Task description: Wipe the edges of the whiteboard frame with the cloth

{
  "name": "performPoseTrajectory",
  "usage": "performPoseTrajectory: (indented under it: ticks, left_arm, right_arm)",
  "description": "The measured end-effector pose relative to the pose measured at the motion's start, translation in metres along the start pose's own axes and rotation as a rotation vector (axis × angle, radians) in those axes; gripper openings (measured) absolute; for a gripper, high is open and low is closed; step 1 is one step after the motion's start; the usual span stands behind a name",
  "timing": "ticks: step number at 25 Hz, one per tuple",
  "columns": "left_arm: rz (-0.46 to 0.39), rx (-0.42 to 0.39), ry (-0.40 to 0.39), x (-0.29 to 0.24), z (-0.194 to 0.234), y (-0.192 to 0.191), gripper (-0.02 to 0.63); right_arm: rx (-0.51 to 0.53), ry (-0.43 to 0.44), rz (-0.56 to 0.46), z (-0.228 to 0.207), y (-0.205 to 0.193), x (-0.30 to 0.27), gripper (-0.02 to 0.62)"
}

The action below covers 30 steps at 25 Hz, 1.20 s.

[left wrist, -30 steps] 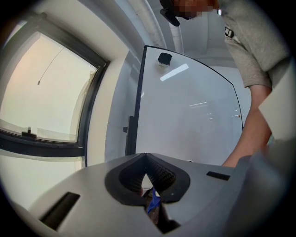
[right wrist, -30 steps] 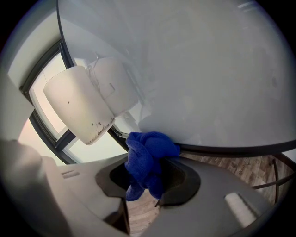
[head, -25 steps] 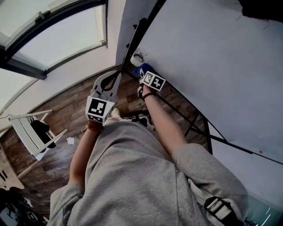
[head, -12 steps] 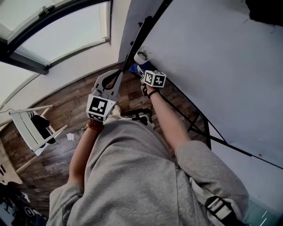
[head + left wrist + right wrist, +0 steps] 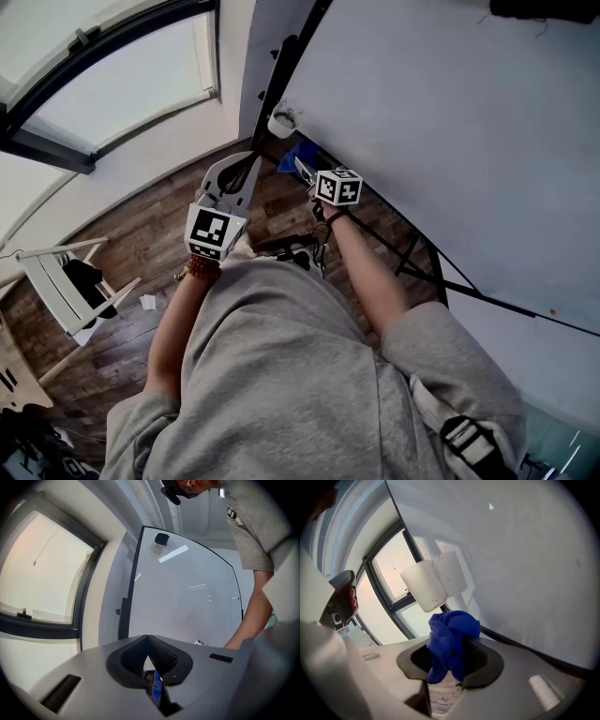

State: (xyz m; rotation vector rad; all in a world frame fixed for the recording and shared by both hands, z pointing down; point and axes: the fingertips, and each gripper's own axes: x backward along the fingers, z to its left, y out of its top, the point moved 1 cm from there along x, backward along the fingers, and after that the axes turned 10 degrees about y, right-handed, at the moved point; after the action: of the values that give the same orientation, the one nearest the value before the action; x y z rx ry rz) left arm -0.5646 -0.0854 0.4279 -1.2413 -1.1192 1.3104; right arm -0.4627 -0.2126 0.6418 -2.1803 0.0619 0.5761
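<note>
My right gripper is clamped on the blue cloth, a bunched wad that sticks out past the jaw tips. The cloth sits right at the lower corner of the whiteboard frame, just below the white cylinder-shaped fitting mounted there. I cannot tell whether it actually touches the frame. From that corner one dark edge of the frame runs upward. The other runs along the bottom of the whiteboard, off toward my right arm's side. That bottom edge lies in line with the cloth, so I judge the coming stroke should follow its length, with the wad pressed to the rail and not the white face. My left gripper has its jaws together on nothing. It hangs clear of the frame on the outer side of the same corner, farther from the rail than the right one.
</note>
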Motion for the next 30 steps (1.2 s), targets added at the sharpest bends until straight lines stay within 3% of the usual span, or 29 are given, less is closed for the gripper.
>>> performPoseTrajectory:
  ticks: [8,19,26,30]
  left_arm:
    - [0.003,-0.005,-0.077,-0.009,-0.034,0.001,0.009]
    - [-0.081,-0.039,-0.159,-0.019,-0.072,0.04,0.009]
    - [-0.129,-0.081,-0.107,-0.023,-0.076,0.078,0.009]
    - [-0.131,-0.101,-0.071,-0.017,-0.077,0.093,0.009]
  right_arm:
    - [0.105,-0.024,-0.166,0.034,0.039,0.07,0.158]
    - [0.393,-0.161,-0.39,0.116,0.122,0.152,0.158]
    - [0.557,-0.309,-0.445,0.164,0.162,0.187,0.158]
    - [0.572,-0.352,-0.448,0.183,0.166,0.194,0.158]
